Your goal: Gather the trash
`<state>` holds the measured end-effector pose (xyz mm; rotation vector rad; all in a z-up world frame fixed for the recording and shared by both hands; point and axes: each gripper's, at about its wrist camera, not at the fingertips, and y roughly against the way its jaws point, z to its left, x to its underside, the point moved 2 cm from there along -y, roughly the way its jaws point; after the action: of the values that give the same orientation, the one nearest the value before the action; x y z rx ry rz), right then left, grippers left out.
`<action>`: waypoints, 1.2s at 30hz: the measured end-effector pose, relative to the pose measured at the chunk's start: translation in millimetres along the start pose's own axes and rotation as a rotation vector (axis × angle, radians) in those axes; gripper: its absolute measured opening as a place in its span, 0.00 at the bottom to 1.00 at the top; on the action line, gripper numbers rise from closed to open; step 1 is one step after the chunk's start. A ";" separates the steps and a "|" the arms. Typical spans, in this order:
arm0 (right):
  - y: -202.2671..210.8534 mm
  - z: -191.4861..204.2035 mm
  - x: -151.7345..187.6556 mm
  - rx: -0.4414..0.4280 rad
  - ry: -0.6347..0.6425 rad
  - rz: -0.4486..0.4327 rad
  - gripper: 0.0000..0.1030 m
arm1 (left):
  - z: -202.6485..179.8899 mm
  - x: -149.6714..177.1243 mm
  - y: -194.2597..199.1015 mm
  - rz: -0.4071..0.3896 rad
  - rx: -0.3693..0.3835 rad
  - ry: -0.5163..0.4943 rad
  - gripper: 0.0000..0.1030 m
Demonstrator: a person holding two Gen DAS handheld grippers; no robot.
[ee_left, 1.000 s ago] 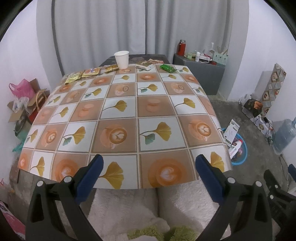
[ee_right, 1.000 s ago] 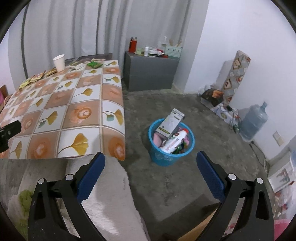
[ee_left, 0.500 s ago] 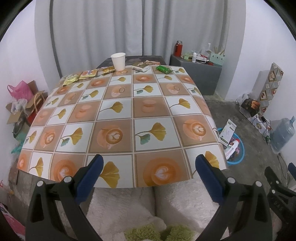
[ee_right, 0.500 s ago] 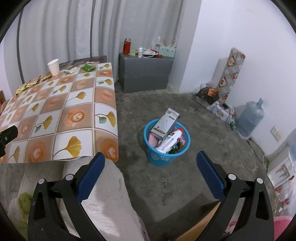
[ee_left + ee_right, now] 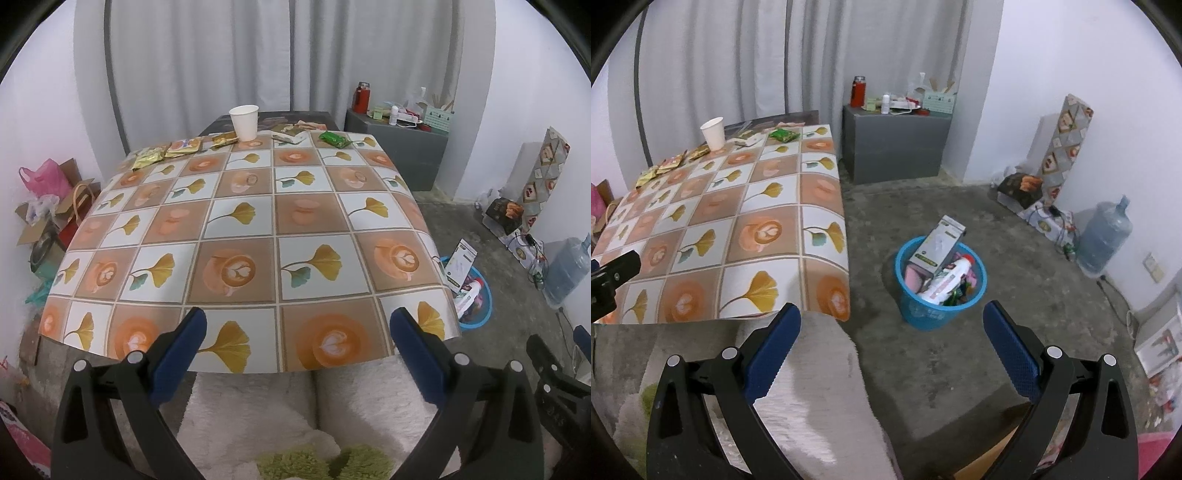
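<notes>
A white paper cup (image 5: 243, 122) stands at the far end of the table (image 5: 258, 221), among several snack wrappers: yellow ones (image 5: 149, 158) at far left and a green one (image 5: 334, 139) at far right. The cup (image 5: 713, 133) and green wrapper (image 5: 783, 135) also show in the right wrist view. A blue trash basket (image 5: 940, 284), full of a box and a bottle, stands on the floor right of the table; it also shows in the left wrist view (image 5: 474, 295). My left gripper (image 5: 295, 332) is open and empty at the table's near edge. My right gripper (image 5: 892, 330) is open and empty, above the floor short of the basket.
A grey cabinet (image 5: 895, 144) with a red flask stands behind the table. A water jug (image 5: 1104, 236) and boxes line the right wall. Bags and cartons (image 5: 48, 206) crowd the floor left of the table. A white fluffy seat (image 5: 295, 406) lies below me.
Both views have drifted slightly. The table has shifted a little in the left view and the basket sits higher and left in the right view. Both grippers stay open.
</notes>
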<state>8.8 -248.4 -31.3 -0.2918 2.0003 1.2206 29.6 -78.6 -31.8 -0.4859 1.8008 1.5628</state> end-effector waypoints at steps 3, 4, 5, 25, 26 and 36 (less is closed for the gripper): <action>1.0 4.6 -0.7 -0.007 0.001 -0.002 0.92 | 4.4 -0.9 0.8 -0.001 -0.004 0.001 0.95; 0.6 4.8 -1.0 -0.009 0.003 -0.002 0.92 | 5.6 -1.4 0.7 -0.002 -0.006 0.001 0.95; 0.4 5.9 -1.4 -0.010 0.004 -0.002 0.92 | 6.4 -1.9 0.8 -0.003 -0.006 0.001 0.95; -2.0 19.3 -3.1 -0.022 0.029 0.006 0.92 | 18.7 -3.4 3.2 -0.001 -0.029 0.016 0.95; -2.0 19.4 -3.3 -0.020 0.028 0.005 0.92 | 18.5 -4.1 3.1 -0.002 -0.029 0.014 0.95; 2.3 20.1 -8.3 -0.005 0.013 -0.018 0.92 | 19.0 -9.9 6.5 -0.012 -0.034 0.006 0.95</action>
<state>23.0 -232.0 -29.1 -0.3202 2.0015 1.2160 36.9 -60.5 -20.9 -0.5174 1.7754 1.5870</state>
